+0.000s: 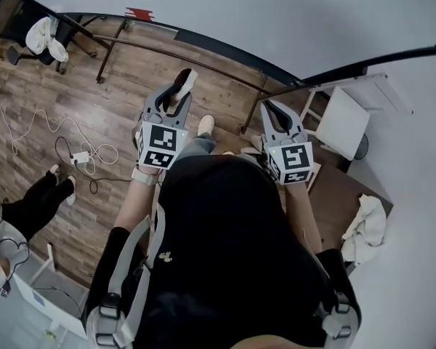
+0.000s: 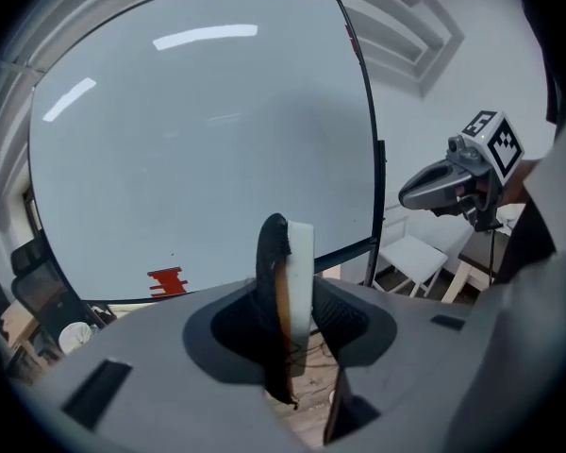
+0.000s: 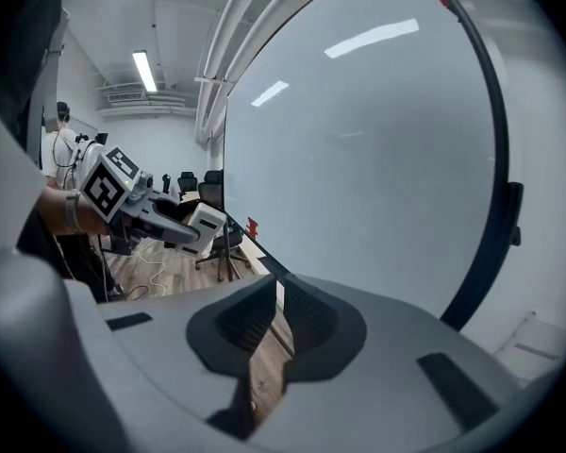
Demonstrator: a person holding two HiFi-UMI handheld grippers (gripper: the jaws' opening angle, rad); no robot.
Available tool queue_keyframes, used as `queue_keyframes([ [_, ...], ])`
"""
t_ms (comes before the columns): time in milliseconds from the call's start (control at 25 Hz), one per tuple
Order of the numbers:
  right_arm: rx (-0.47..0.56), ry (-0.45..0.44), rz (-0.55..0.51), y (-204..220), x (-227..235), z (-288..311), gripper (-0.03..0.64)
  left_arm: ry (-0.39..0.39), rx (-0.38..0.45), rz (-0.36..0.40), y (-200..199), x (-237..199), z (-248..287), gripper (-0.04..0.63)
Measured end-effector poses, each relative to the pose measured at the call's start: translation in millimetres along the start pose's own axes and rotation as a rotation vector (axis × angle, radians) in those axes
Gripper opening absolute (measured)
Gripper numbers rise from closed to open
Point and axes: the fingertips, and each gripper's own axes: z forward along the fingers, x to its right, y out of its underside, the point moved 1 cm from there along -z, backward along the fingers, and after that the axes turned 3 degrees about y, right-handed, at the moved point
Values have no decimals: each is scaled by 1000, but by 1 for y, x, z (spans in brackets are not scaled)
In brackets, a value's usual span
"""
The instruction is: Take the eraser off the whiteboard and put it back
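Holding the eraser: the left gripper is clamping the eraser edge-on between its jaws, dark felt face to the left and white back to the right.
Eraser's hidden part: its lower end is dropping out of sight behind the gripper's own grey body, so its full length is not showing.
Eraser's place: it is hanging in the air in front of the whiteboard, apart from the surface. From overhead it is showing only as a pale sliver at the jaw tips.
Right gripper: its jaws are sitting drawn in to a thin slit with nothing between them, and only floorboards are showing through the gap. It is hovering beside the left one, level with it.
Whiteboard edges: the board is filling both gripper views and is running out of frame at the top and sides.
Red mark: it is sitting near the board's lower edge, too blurred to read.
Person's torso: from overhead it is blocking most of both forearms.
White chair: it is standing past the board's right edge, partly cut off by the right gripper's handle.
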Motion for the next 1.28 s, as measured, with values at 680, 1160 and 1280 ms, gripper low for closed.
queue_keyframes([
  [680, -66, 289, 150, 48, 86, -63, 35, 256, -39, 232, -36, 66, 115, 155],
  [1160, -113, 446, 237, 75, 114, -97, 35, 305, -107, 470, -21, 79, 182, 156],
  [1280, -124, 473, 252, 80, 117, -102, 35, 313, -124, 518, -16, 79, 196, 156],
])
